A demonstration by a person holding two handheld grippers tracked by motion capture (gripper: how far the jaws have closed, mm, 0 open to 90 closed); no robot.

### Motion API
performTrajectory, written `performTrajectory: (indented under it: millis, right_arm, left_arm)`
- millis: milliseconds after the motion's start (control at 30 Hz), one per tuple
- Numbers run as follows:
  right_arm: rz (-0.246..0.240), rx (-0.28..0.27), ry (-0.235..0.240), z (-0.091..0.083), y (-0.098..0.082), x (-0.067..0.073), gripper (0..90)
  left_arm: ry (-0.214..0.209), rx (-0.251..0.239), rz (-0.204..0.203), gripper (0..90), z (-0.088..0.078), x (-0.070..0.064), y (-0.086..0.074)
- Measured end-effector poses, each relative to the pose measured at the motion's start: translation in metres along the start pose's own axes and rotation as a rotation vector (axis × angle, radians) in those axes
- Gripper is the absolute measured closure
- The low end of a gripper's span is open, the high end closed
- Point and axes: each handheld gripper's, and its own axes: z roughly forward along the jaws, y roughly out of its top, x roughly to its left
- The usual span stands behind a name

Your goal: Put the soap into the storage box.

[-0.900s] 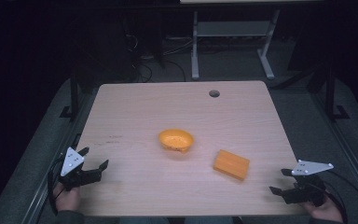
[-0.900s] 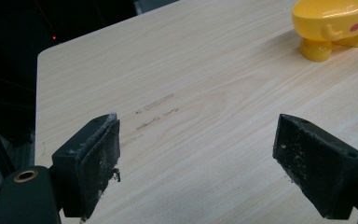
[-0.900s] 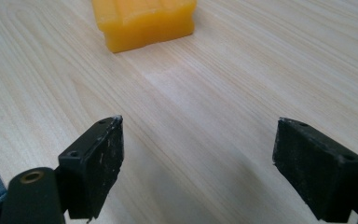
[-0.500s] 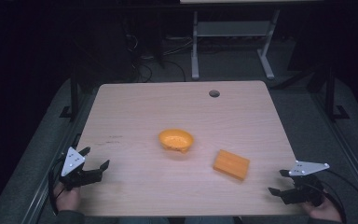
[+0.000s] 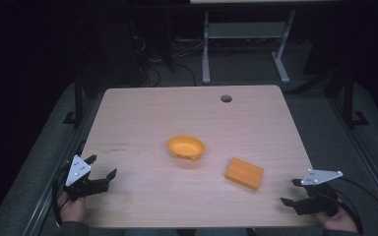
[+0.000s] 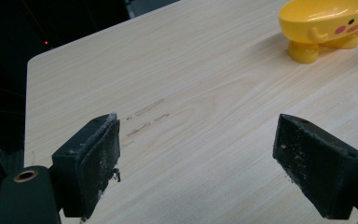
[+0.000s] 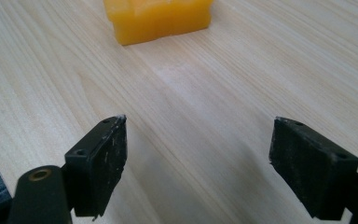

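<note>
Sponge: an orange block (image 5: pixel 244 173) is seen lying flat on the table (image 5: pixel 142 118), right of centre, with nothing touching it; in the right gripper view (image 7: pixel 159 17) it lies straight ahead of the jaws, well apart from them
Bowl: a yellow-orange dish (image 5: pixel 185 147) is seen near the table's middle, left of the block and apart from it; in the left gripper view (image 6: pixel 328 25) stubby feet and a painted face are made out on it
Left gripper: (image 5: pixel 101 167) held at the near left edge, jaws spread wide, nothing between them, aimed over bare wood with dark scuff marks (image 6: pixel 145 118)
Right gripper: (image 5: pixel 291 191) held at the near right corner, jaws spread wide, nothing gripped
Table: pale wood, 1 round cable hole (image 5: pixel 226 98) noted near the far edge
</note>
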Motion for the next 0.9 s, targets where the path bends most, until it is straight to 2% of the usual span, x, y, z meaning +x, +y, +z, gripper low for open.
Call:
performTrajectory:
  millis: [133,900]
  right_arm:
    - [-0.021,0.006,-0.004,0.001,0.004,0.001,19.1]
    - [-0.056,0.038,0.018,0.009,0.024,0.006,19.5]
  left_arm:
    - [-0.002,0.000,-0.001,13.9,0.000,0.000,0.000]
    - [-0.004,0.003,-0.003,13.9,0.000,0.000,-0.001]
